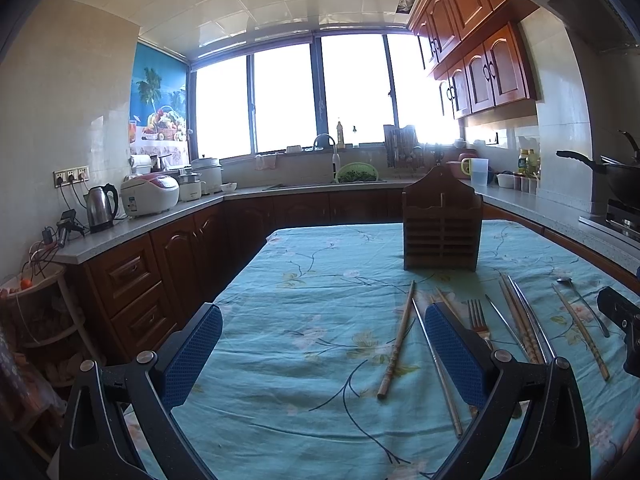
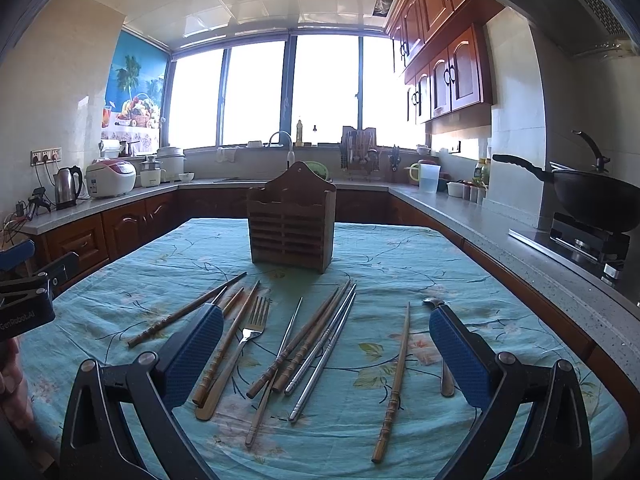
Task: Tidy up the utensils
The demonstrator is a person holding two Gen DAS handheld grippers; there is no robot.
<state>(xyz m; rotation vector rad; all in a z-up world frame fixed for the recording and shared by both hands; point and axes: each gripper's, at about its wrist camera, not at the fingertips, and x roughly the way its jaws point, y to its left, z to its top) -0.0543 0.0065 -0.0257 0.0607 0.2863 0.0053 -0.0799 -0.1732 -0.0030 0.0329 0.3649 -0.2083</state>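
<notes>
A wooden slatted utensil holder (image 2: 291,220) stands upright on the table's far half; it also shows in the left wrist view (image 1: 440,224). Several wooden chopsticks (image 2: 298,344), metal chopsticks (image 2: 324,356), a fork (image 2: 250,330) and a spoon (image 2: 445,376) lie loose on the cloth in front of it. My right gripper (image 2: 326,354) is open and empty, low over the utensils. My left gripper (image 1: 323,350) is open and empty, left of the pile, with one wooden chopstick (image 1: 397,342) between its fingers' line of sight. The fork (image 1: 478,318) lies right of it.
The table has a teal floral cloth (image 2: 400,248). Kitchen counters run round three sides, with a kettle (image 1: 100,208), rice cooker (image 1: 149,194) and sink (image 1: 328,184). A wok on a stove (image 2: 596,196) is at the right. The left gripper's body shows at the right view's left edge (image 2: 28,292).
</notes>
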